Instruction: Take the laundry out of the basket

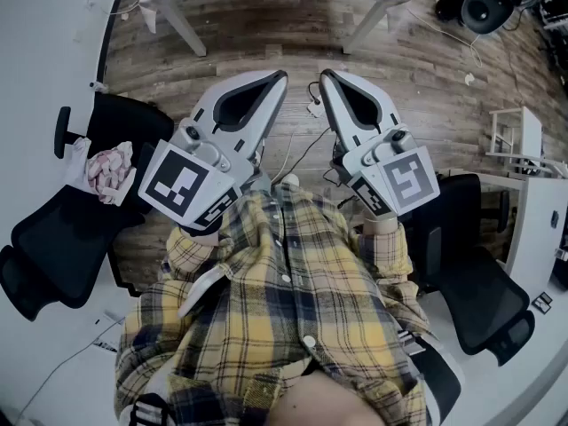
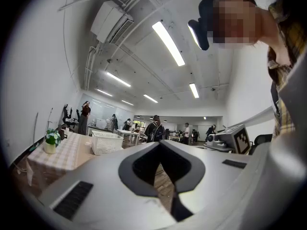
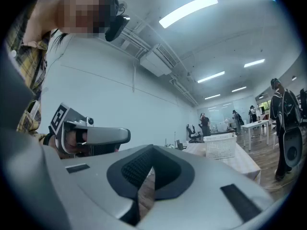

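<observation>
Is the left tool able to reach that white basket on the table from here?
Probably not yet: the left tool, shut, is held by the plaid shirt, while the white basket sits on the table well ahead. Only open floor lies between.

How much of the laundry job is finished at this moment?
Nothing looks done yet. The left claw and right claw are both shut and empty, held level. The white basket stands on the table ahead, untouched; its contents cannot be seen. All the unloading is left.
</observation>
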`<state>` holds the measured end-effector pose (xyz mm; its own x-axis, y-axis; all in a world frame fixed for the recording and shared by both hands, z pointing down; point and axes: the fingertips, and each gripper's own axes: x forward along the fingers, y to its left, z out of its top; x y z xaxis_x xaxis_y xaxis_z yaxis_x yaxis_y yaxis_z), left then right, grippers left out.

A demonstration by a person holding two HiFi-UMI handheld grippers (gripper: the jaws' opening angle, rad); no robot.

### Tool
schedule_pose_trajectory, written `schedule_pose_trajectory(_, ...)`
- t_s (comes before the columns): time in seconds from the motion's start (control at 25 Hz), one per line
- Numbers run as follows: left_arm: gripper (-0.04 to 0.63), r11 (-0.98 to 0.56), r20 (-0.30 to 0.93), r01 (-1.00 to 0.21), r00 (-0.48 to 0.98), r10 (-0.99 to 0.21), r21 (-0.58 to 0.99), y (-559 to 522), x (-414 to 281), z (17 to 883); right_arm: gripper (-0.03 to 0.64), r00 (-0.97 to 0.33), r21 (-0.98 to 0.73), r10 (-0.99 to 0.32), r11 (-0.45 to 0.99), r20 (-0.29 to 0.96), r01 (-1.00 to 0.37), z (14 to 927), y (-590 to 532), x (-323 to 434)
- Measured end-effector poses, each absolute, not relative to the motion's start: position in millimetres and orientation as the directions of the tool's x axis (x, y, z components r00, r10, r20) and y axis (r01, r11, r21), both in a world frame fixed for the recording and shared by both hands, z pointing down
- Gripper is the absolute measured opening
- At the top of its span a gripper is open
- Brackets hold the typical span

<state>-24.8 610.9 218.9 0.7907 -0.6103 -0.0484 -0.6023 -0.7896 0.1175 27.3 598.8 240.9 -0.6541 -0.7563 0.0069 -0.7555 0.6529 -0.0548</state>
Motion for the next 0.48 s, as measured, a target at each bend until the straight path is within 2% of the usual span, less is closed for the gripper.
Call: schedule_pose_trajectory(0.48,0.015,-0.791,-0.056,-0.602,0.791,-0.609,0.109,622,-22,220,-0.003,-0.654,-0.061,-0.756,0.653,0.001,-0.755,243,613,32)
